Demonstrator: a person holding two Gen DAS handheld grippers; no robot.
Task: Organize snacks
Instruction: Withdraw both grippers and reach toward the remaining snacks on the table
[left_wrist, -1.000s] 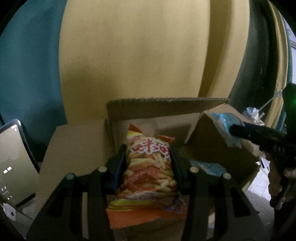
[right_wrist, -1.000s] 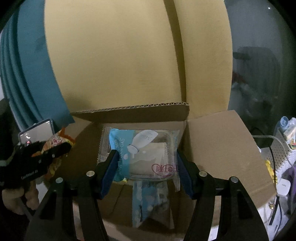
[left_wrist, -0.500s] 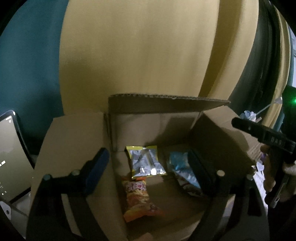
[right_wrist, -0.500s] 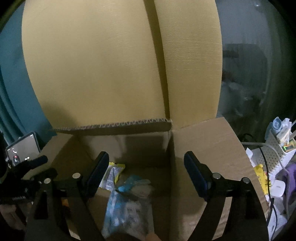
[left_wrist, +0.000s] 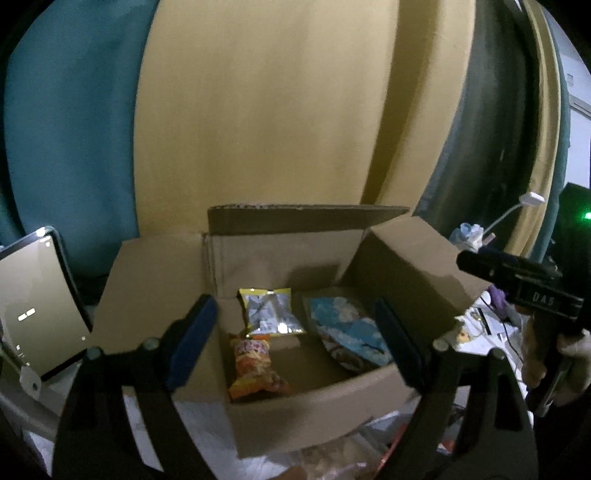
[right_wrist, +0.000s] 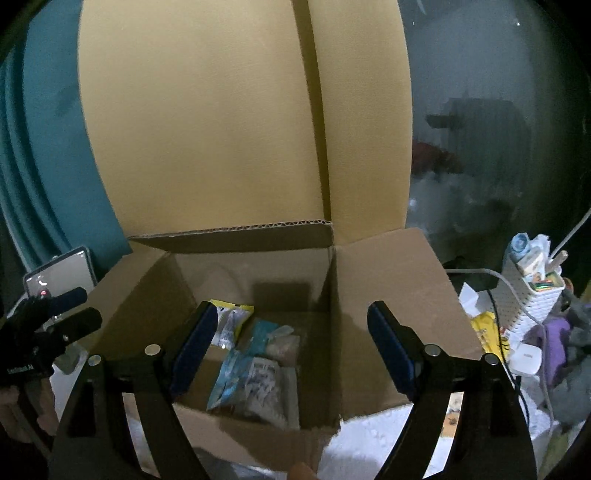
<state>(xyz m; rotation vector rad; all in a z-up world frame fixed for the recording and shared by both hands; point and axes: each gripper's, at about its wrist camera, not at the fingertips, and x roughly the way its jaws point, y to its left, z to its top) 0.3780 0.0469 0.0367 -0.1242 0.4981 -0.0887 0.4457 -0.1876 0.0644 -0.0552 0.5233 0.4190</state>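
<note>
1. Snacks now lie in the cardboard box (left_wrist: 325, 402): a second ago each tongs held one; both have let go.
2. Left tongs (left_wrist: 291, 339) gape wide, empty; orange crisp packet (left_wrist: 255, 365) lies crinkled, near-left.
3. Right tongs (right_wrist: 291, 347) likewise wide; glossy blue-and-clear pouch (right_wrist: 255, 373) rests right. Two deliveries done.

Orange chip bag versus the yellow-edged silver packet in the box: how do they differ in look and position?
The orange chip bag is orange-red with a printed snack picture; the yellow-edged silver packet is shiny silver with a yellow border. The chip bag lies nearer the front wall of the cardboard box; the silver packet lies behind it, toward the back wall. The chip bag looks crumpled, the packet flatter. Both lie loose on the box floor, left of the blue packet, held by neither gripper.
</note>
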